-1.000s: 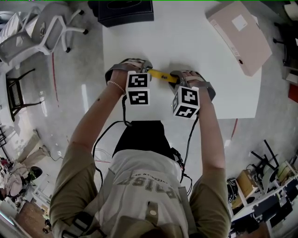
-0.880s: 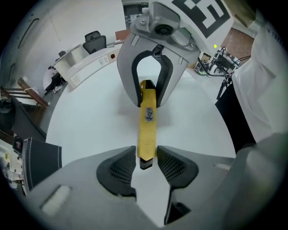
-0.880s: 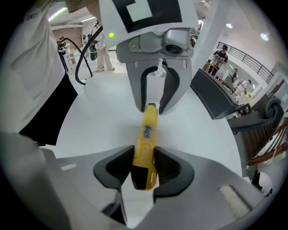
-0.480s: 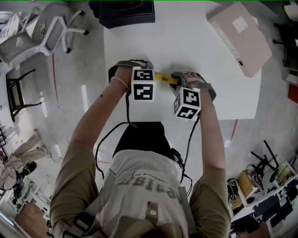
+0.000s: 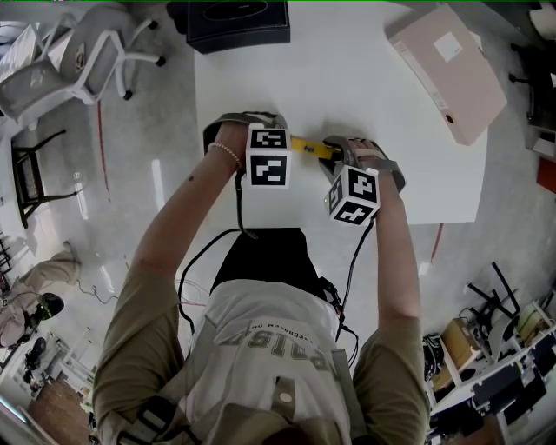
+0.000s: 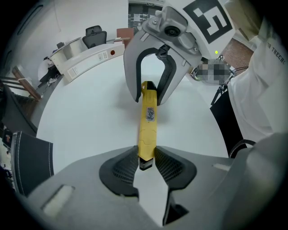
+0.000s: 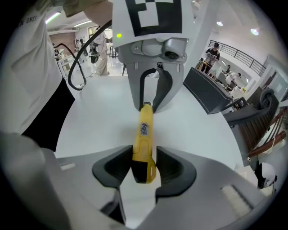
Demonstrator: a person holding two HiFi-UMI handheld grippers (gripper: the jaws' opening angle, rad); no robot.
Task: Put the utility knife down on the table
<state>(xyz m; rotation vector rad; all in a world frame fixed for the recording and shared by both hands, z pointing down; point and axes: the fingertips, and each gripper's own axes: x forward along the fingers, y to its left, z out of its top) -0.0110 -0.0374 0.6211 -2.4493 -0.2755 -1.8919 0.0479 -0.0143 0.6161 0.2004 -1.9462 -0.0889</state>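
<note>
A person (image 5: pixel 269 348) seen from overhead reaches both arms forward over a white surface (image 5: pixel 391 104), one tool in each hand, both pointing steeply down. Between them a yellow utility knife (image 6: pixel 147 121) lies level, like a bridge, low over the middle of the surface; no view shows whether it touches it yet. The left hand-held gripper (image 6: pixel 146 157) is clamped on one end of the knife, its ribbed pads pressing the narrow dark tip. The right hand-held gripper (image 7: pixel 145 161) has the black-and-yellow tail end between its jaws, which are opening, with a sliver of space showing beside the handle on one side. Farther off, a pink binder (image 5: pixel 447 69) lies at the surface's far right corner, a black box (image 5: pixel 236 22) sits at its far edge, and an office chair (image 5: pixel 82 56) stands on the floor to the left. The likely trouble is the knife being left held by one small end: as the right jaws let go, the free end could droop or swing, twist out of the left pads and drop. A pad dragging on the handle during withdrawal could also tug it askew.
</note>
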